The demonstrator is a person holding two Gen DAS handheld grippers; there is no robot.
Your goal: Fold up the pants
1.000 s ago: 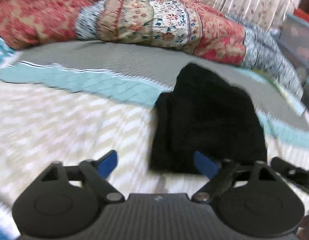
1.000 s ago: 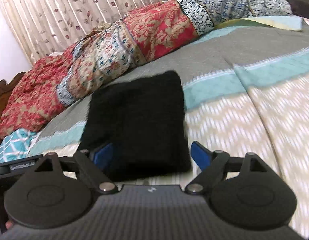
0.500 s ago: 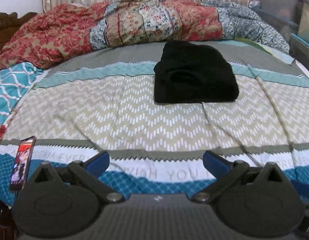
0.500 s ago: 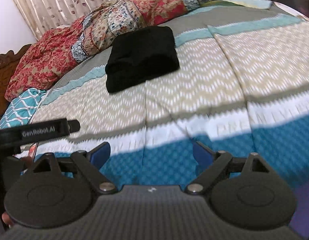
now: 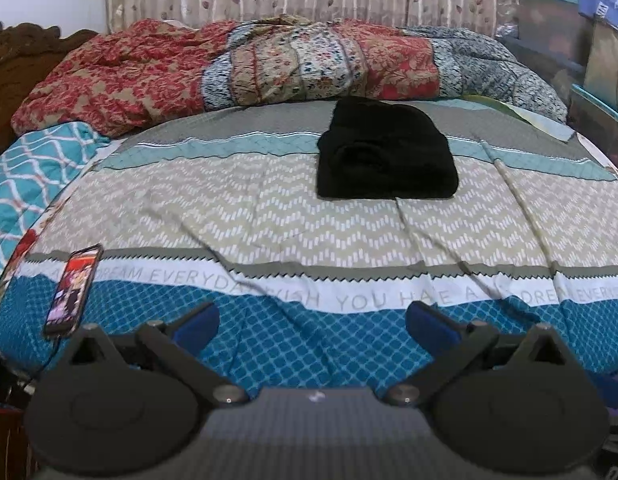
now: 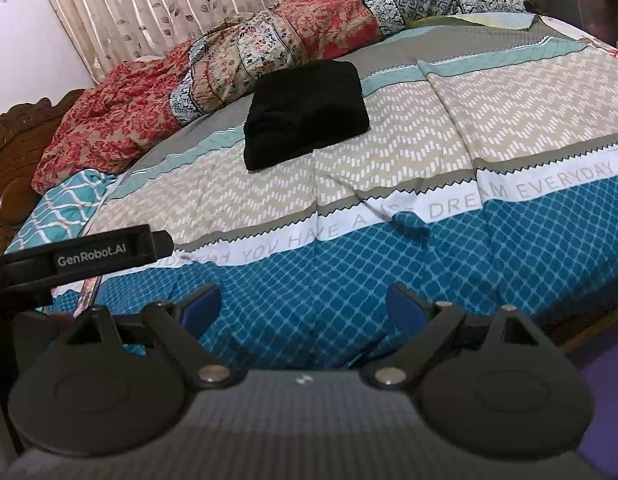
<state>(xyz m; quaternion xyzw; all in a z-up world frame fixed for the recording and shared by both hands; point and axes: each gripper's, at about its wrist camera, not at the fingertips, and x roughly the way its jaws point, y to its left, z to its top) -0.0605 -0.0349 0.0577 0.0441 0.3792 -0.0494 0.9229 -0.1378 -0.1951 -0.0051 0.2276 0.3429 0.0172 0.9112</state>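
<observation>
Left wrist view is taking in the bed almost square on, and it alone is showing a phone (image 5: 72, 292) lying with its screen lit near the left edge of the bedspread (image 5: 269, 208), plus stacked storage boxes (image 5: 597, 40) at the far right of the room. Right wrist view is looking across the same bed at a slant and is catching what the other misses: the black body of the left tool (image 6: 81, 258) poking in from the left, lettered "GenRobot.AI", and a strip of pale wall (image 6: 25, 32) beside the curtain (image 6: 149, 4).

Both views are showing the pants (image 5: 385, 160), black and already folded into a compact rectangle, lying on the far half of the bed where the beige zigzag band is meeting the pale teal and grey stripes, just in front of a rumpled red and blue patterned quilt (image 5: 269, 68). They are sitting well apart from both tools.

The left tool (image 5: 311, 320) is hanging over the blue lattice band at the near edge with its blue-padded fingers (image 5: 199, 318) spread wide, its jaws having just been opening, and nothing between them. The right tool (image 6: 303, 306) is likewise standing wide apart and gripping nothing.

A leaf-print curtain is covering the wall behind the bed, a carved wooden headboard (image 6: 13, 140) is standing at the left, and a teal lattice pillow (image 5: 25, 176) is resting beside it.
</observation>
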